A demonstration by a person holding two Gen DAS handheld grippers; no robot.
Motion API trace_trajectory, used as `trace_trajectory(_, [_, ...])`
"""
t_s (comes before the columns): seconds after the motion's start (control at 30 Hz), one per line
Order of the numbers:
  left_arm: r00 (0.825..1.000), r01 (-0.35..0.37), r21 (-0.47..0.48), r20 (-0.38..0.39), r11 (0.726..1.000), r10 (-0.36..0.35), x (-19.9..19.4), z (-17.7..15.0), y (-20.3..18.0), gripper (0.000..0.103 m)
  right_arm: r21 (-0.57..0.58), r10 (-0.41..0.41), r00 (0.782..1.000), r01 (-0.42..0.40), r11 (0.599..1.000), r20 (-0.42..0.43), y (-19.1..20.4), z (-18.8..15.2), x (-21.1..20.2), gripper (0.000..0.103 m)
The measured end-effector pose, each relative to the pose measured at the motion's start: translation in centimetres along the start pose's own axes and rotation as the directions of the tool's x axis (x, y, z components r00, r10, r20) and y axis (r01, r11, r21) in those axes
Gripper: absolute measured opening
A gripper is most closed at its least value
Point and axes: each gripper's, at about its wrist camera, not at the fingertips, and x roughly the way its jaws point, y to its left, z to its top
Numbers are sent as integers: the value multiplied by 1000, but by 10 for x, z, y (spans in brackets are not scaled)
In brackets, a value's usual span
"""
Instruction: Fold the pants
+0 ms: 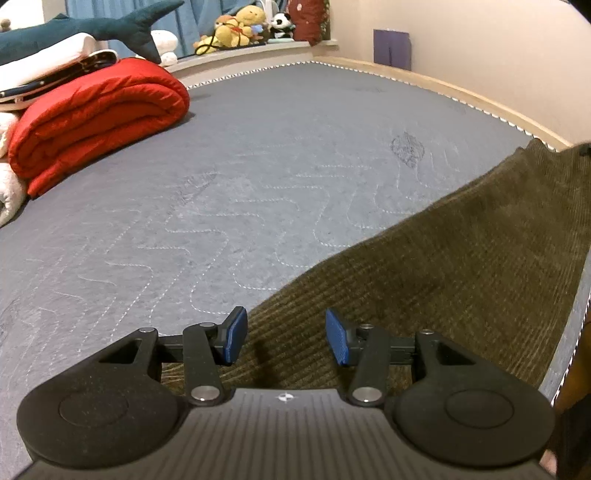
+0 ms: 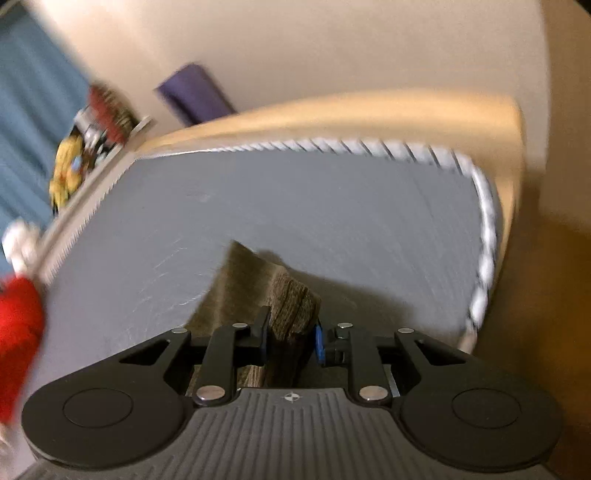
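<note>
The pants (image 1: 461, 266), olive-brown corduroy, lay on the grey mattress (image 1: 229, 184), spreading in the left wrist view from the claw out toward 2 o'clock. The left gripper (image 1: 286, 335) stood open above the cloth's near edge, its blue pads (image 1: 236, 334) well apart and nothing between them; whether it touched the fabric could not be told.

In the blurred right wrist view, the right gripper (image 2: 290, 338) was closed on a bunched fold of the pants (image 2: 291, 299), the wad rising between its fingers (image 2: 263, 332) and the rest trailing off toward 11 o'clock over the mattress (image 2: 295, 206).

A folded red quilt (image 1: 96, 118) sat at 10 o'clock in the left view, with a plush shark (image 1: 110, 26) beyond it and stuffed toys (image 1: 240, 27) on the ledge at 12 o'clock. A purple panel (image 1: 391, 48) leaned against the wall at 1 o'clock.
</note>
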Motion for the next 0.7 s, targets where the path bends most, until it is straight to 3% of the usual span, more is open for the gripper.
trace_trajectory(0.13, [1000, -4, -14, 17, 1000, 5, -7, -2, 7, 52, -240, 31, 991, 2, 971, 133, 86, -32, -43, 23])
trace_trajectory(0.23, [999, -26, -41, 17, 999, 27, -10, -4, 16, 52, -523, 131, 970, -6, 852, 204, 166, -97, -85, 23])
trace_trajectory(0.3, [999, -44, -65, 18, 997, 45, -11, -5, 24, 52, -685, 244, 946, -33, 727, 213, 211, -153, -117, 23])
trace_trajectory(0.33, [999, -49, -77, 17, 996, 50, -12, -6, 29, 52, -762, 300, 933, -47, 646, 197, 230, -186, -131, 23])
trace_trajectory(0.43, [998, -56, -111, 6, 992, 57, -12, -8, 41, 52, -927, 427, 900, -87, 364, 84, 268, -296, -158, 23])
trace_trajectory(0.47, [998, -55, -124, 1, 991, 55, -11, -8, 45, 52, -963, 454, 891, -111, 246, 13, 273, -340, -162, 23])
trace_trajectory(0.57, [999, -42, -173, -12, 984, 40, -8, -8, 55, 55, -984, 442, 881, -175, -31, -170, 273, -436, -162, 25])
trace_trajectory(0.6, [999, -33, -193, -16, 981, 31, -6, -8, 57, 55, -976, 409, 886, -200, -90, -219, 270, -461, -160, 30])
trace_trajectory(0.7, [1000, 9, -239, -21, 971, -15, -2, -8, 59, 55, -973, 438, 875, -139, -186, -209, 258, -497, -171, 33])
